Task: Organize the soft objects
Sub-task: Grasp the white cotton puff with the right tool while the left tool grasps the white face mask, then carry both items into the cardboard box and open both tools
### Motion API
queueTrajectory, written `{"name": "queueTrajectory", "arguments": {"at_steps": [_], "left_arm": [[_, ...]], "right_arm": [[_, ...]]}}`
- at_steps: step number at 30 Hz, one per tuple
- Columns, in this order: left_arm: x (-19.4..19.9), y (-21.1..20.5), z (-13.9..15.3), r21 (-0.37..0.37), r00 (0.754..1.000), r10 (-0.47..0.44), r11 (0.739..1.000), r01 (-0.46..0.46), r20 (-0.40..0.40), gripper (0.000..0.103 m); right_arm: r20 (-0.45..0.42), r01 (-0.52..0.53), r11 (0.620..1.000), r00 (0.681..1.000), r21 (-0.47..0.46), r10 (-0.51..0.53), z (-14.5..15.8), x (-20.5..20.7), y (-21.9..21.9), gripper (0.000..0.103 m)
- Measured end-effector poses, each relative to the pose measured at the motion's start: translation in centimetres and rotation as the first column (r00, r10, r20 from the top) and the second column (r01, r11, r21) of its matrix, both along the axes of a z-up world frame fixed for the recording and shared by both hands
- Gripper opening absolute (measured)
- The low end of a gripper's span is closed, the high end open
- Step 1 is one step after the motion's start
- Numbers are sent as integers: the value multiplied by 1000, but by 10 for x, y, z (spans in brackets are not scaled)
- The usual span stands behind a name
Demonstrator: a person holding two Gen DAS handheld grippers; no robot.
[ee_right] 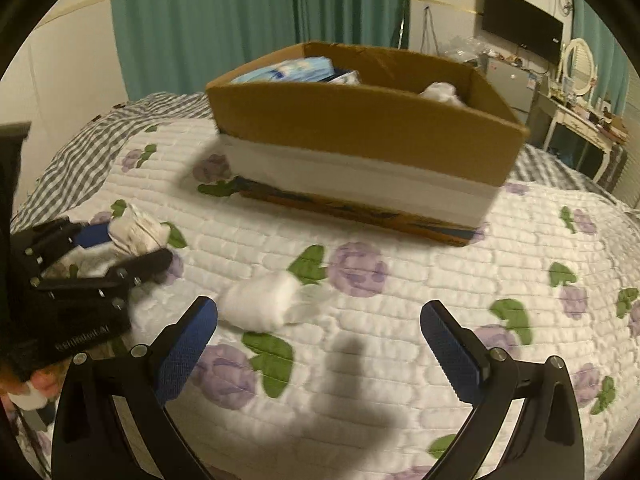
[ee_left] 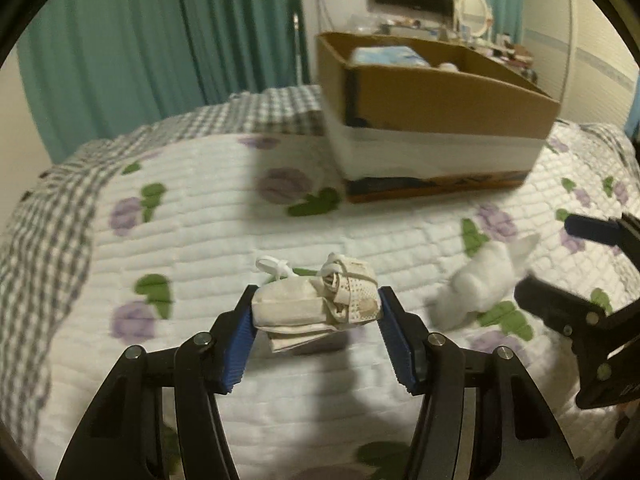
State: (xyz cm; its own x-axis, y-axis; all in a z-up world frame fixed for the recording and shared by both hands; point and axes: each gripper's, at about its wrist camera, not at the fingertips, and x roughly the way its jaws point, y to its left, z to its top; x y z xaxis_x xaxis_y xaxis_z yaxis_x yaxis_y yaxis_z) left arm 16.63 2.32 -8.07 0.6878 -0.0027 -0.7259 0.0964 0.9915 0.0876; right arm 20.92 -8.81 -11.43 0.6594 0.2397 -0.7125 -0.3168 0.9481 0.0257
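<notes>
My left gripper (ee_left: 316,300) is shut on a folded beige face mask bundle (ee_left: 316,304) with white ear loops, held just above the quilt. It also shows at the left of the right wrist view (ee_right: 136,232). A white cotton wad (ee_right: 260,304) lies on the quilt, just ahead and left of my right gripper (ee_right: 318,320), which is open and empty. The wad shows in the left wrist view (ee_left: 480,280) too, beside the right gripper's fingers (ee_left: 560,312). A cardboard box (ee_right: 360,128) stands farther back, holding blue packets and a white wad.
The bed has a white quilt (ee_right: 400,320) with purple flowers and a checked sheet (ee_left: 48,240) at its left edge. Green curtains (ee_right: 240,20) hang behind. A dresser with an oval mirror (ee_right: 576,64) and a wall screen stand at the right.
</notes>
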Motion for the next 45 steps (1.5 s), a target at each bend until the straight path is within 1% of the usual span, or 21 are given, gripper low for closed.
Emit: {"name": "queueTrajectory", "arguments": {"at_steps": [5,10,12,14,15,17,18,19,22,26,31,35,39,43,45], "left_arm": [[4,12,5,3,999,33,999,-33,7,57],[3,15,5,-3,999,32,999,-32,12,57],[2,18,6,-11,999,37,999,-37,15,57],[1,18,6,-16,999,39,999,-38,17,57],[0,18,5,-15,999,40,999,-40,18,57],[-2,18,4,-13,999,40,999,-40,16,57],[-3,18,4,-14,999,42,999,-42,15,57],[-4,18,4,-16,999,43,999,-43,12,57],[-6,18,3,-24,999,49,999,-49,4,57],[-11,15,11,-36,999,44,998,-44,7,57],[-24,1,34,-15,997,25,1000,-24,68,57],[-30,-12,55,-34,996,-4,999,7,88,57],[-35,-33,85,-8,990,-38,999,40,138,57],[-32,-46,117,-19,981,-53,998,58,184,57],[-28,-53,135,-24,977,-59,998,66,206,57]], "right_arm": [[-20,-35,999,999,-32,35,-12,8,24,102],[-35,-47,998,998,-35,46,-22,20,40,101],[-56,-55,997,997,-48,53,-28,25,45,91],[-67,-54,996,997,-73,49,-33,27,50,79],[-66,-49,995,997,-86,43,-35,27,51,76],[-58,-33,994,998,-103,28,-35,27,52,60],[-55,-27,994,998,-103,21,-34,27,51,56],[-54,-21,995,998,-100,16,-33,27,49,47],[-46,-1,996,999,-86,-3,-28,24,40,43],[-43,17,998,999,-56,-20,-17,16,25,41],[4,33,999,999,-34,-33,15,-2,5,41],[44,27,999,999,-24,-26,49,-11,-6,41],[119,13,999,993,-32,-9,95,-22,-17,41],[176,3,1000,984,0,-3,139,-25,-31,41],[214,0,1000,977,-6,1,163,-22,-33,41]]}}
